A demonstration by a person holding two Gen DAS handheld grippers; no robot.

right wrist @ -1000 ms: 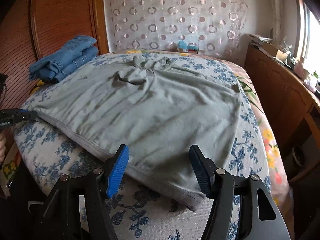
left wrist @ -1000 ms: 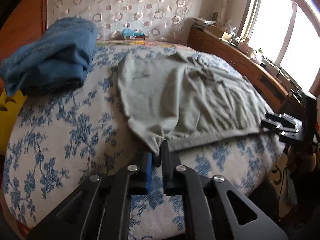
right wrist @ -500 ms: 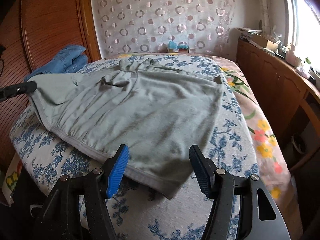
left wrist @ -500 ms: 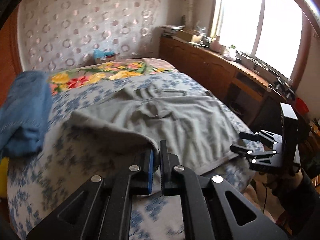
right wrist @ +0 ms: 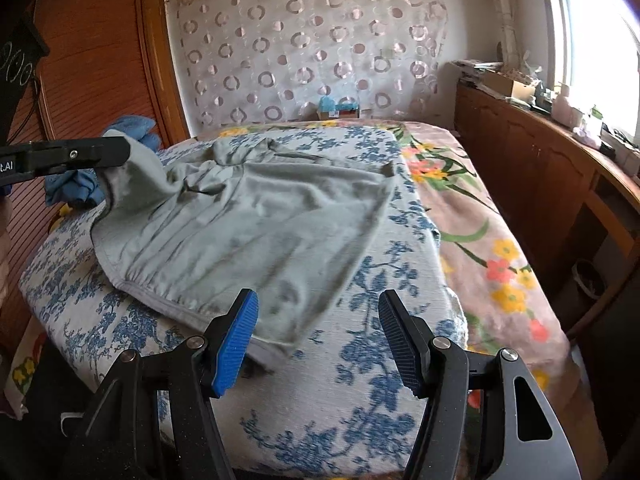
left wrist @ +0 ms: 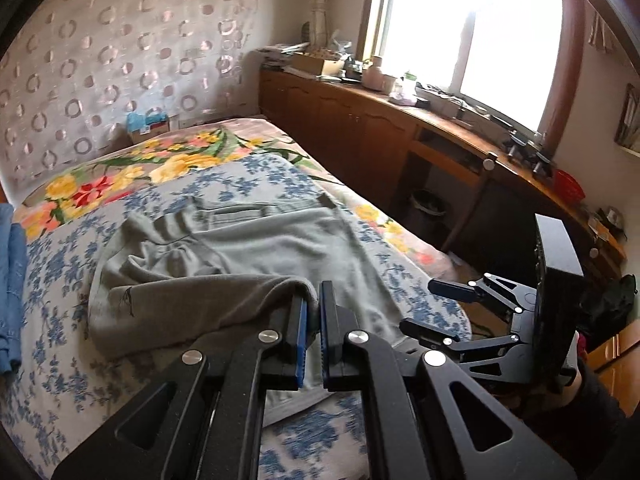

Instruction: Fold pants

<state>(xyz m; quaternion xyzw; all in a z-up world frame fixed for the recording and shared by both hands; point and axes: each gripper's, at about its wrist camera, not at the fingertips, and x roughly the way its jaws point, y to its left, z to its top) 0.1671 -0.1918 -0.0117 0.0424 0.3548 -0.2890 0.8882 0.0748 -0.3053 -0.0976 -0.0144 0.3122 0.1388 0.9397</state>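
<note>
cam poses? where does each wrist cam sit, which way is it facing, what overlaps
Left wrist: on the left tool, facing across the bed toward the window; shows its fingers shut on the grey pants, plus the right tool.
Right wrist: on the open right tool, facing the curtained wall; left tool at left.
Shared: pants, bed, both tools.

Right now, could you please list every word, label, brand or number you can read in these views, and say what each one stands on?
"t.AI": end of a cut-off white marking on the left gripper, at the right wrist view's left edge.
Pale looped marks on the dark slab at upper left: unreadable.
Small box by the curtain: print too small to read.
</note>
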